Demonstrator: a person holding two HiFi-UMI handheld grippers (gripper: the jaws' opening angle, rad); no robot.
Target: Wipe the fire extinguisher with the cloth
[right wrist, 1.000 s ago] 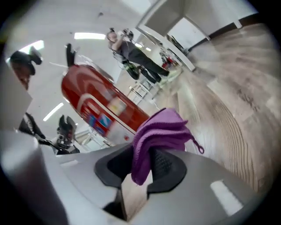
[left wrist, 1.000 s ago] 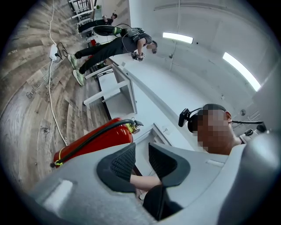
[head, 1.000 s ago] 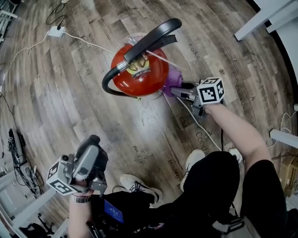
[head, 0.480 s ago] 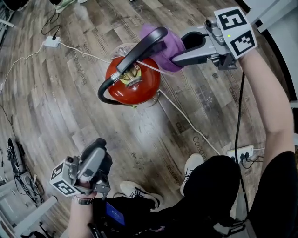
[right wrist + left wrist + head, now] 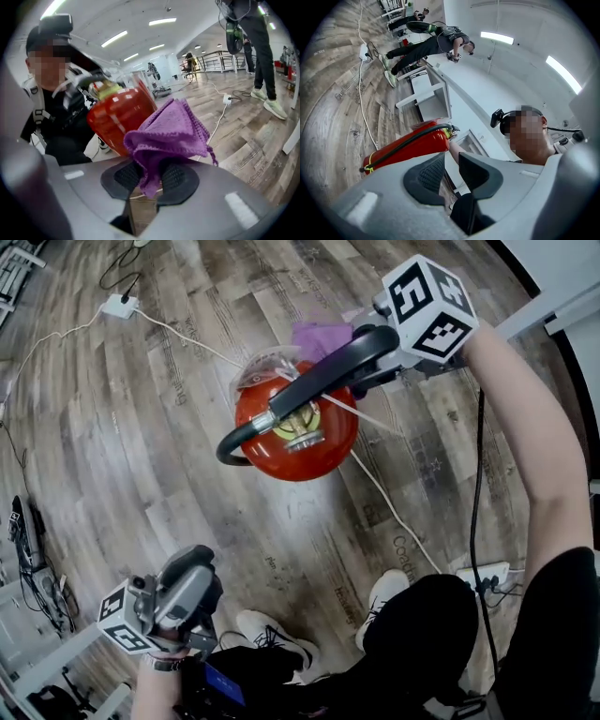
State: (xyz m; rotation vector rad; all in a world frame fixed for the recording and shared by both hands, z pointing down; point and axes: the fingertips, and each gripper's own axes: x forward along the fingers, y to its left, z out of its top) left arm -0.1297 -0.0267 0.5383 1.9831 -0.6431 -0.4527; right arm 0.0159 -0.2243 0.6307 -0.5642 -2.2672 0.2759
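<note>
cloth (image 5: 168,126) in right gripper (image 5: 151,177); floor print (image 5: 404,547) illegible

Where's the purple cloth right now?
The cloth is pinched in the right gripper, upper centre of the head view, just beyond the fire extinguisher.

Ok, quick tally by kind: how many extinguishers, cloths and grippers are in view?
Fire extinguisher: 1
Purple cloth: 1
Grippers: 2, left gripper and right gripper
Total: 4
</note>
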